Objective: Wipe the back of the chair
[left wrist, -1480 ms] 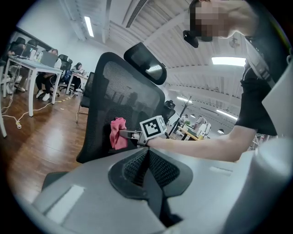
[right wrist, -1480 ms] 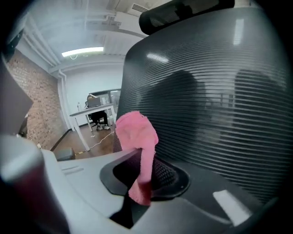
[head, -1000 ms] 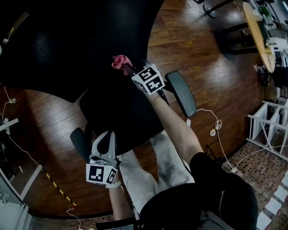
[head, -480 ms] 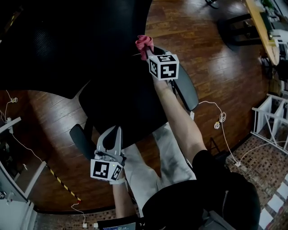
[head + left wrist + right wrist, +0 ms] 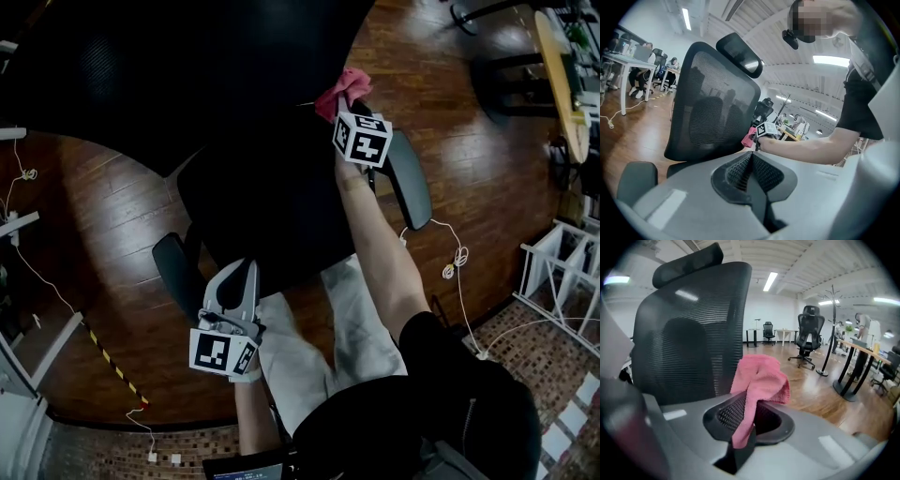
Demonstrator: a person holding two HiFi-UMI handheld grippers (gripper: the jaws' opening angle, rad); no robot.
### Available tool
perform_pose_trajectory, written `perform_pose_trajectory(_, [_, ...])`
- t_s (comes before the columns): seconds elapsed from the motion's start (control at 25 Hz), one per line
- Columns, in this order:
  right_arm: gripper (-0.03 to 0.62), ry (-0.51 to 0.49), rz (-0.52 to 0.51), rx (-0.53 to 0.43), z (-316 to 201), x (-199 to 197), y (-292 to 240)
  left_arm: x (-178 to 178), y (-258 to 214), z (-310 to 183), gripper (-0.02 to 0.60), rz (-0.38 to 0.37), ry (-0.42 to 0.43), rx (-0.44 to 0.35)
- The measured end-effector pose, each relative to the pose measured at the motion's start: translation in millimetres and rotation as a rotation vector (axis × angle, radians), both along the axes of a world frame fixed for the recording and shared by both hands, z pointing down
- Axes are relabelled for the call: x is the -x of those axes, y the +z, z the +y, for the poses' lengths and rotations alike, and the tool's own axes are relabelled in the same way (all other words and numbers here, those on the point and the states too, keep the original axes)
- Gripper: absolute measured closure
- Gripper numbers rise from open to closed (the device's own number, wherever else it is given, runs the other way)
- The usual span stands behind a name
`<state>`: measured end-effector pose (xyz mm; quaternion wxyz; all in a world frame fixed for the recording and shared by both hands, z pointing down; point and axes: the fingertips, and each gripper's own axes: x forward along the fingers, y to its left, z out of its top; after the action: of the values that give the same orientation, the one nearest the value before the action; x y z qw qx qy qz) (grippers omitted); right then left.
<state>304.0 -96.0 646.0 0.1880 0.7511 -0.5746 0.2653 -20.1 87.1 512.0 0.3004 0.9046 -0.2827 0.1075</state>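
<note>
A person wipes a black mesh office chair, the right gripper (image 5: 349, 105) reaching out at 1 o'clock in the head view with its jaws pinching a pink cloth (image 5: 342, 87) against the near edge of the chair back (image 5: 178, 84), just above the right armrest (image 5: 410, 187). The right gripper view shows only a narrow fold of the cloth (image 5: 761, 380) caught between the jaws, while the rest bunches loose above them beside the mesh (image 5: 689, 343); no view settles whether fabric and mesh actually touch. The left gripper (image 5: 236, 291) hangs low at 7 o'clock over the person's lap, its jaws pressed together on nothing and well apart from the chair. Three risks stand out. The rough mesh may drag the loosely held cloth out of the jaws. A stroke begun this close to the edge may slide off the back and wipe only air. With nothing bracing the chair, a firm push may swivel the back away, and the hard jaw tips rather than the cloth could then rub the mesh
</note>
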Motion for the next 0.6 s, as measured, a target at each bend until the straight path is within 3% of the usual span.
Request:
perform_pose_trajectory(0.2, [0.563,-0.051,0.067,-0.013,-7.7,24.6,2.0,30.2,11.1,4.5,0.591,-0.012,-0.045,0.026])
perform_pose_trajectory(0.6, [0.562,-0.303,0.067,0.004,-32.7,152.1,20.0,81.9,16.5,7.0,0.591,-0.017,-0.118,0.033])
